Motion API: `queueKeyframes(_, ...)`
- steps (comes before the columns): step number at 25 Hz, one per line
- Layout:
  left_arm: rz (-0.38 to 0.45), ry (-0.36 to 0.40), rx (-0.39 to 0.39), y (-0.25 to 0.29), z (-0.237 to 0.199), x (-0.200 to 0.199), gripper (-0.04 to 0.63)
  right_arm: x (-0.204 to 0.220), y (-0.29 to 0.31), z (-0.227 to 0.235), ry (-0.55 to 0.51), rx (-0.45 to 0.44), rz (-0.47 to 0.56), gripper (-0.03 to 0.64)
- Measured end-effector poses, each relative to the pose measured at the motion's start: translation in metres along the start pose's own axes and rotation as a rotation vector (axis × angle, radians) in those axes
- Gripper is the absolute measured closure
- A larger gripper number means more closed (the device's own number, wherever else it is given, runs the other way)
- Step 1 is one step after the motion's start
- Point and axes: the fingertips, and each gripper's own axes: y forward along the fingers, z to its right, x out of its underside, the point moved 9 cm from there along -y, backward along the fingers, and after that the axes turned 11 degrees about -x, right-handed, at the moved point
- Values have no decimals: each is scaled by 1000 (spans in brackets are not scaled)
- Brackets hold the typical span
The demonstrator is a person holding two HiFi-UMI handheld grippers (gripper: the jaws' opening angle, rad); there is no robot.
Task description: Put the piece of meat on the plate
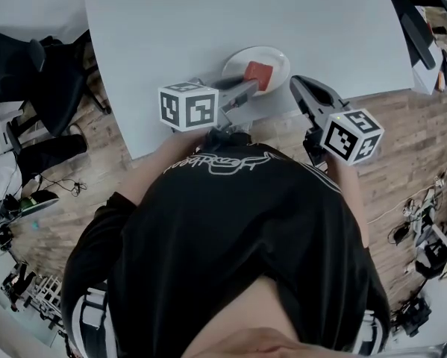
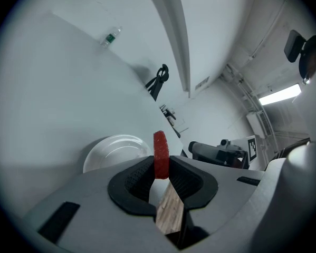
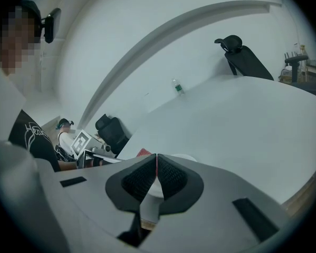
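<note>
Colour log.

- We record the piece of meat as solid bright red.
- The plate reads glossy white.
- The tabletop is a plain pale grey-blue.
- The left tool has a light grey body and black pads with a fine dotted texture.
- The right tool shows the same grey and black.
- Each tool carries a white cube printed with black square markers.
- The floor is brown wood-grain planking.
- The shirt is black, with a white outlined print near the collar.
- The chair is black.
- A clear bottle far off on the tabletop bears a green label.
</note>
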Motion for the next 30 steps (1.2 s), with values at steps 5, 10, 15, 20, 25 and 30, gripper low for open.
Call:
queueKeyframes(5,-27,26,-34,6,-9,-2,508,4,6,6,18,15,-9,604)
queueKeyframes(10,-57,65,-73,15,-11,1,508,11,4,11,31,25,-14,604)
queueKeyframes(15,-86,85,-100,20,-17,3,508,14,3,14,44,36,-7,604)
queueKeyframes(20,-107,101,-120,26,-18,5,508,19,-1,18,59,45,-4,604)
queueKeyframes(25,-140,91,-132,32,-21,6,508,20,-4,23,71,54,-1,604)
queueKeyframes(30,-148,84,-124,37,-23,5,507,20,-3,28,79,55,2,604)
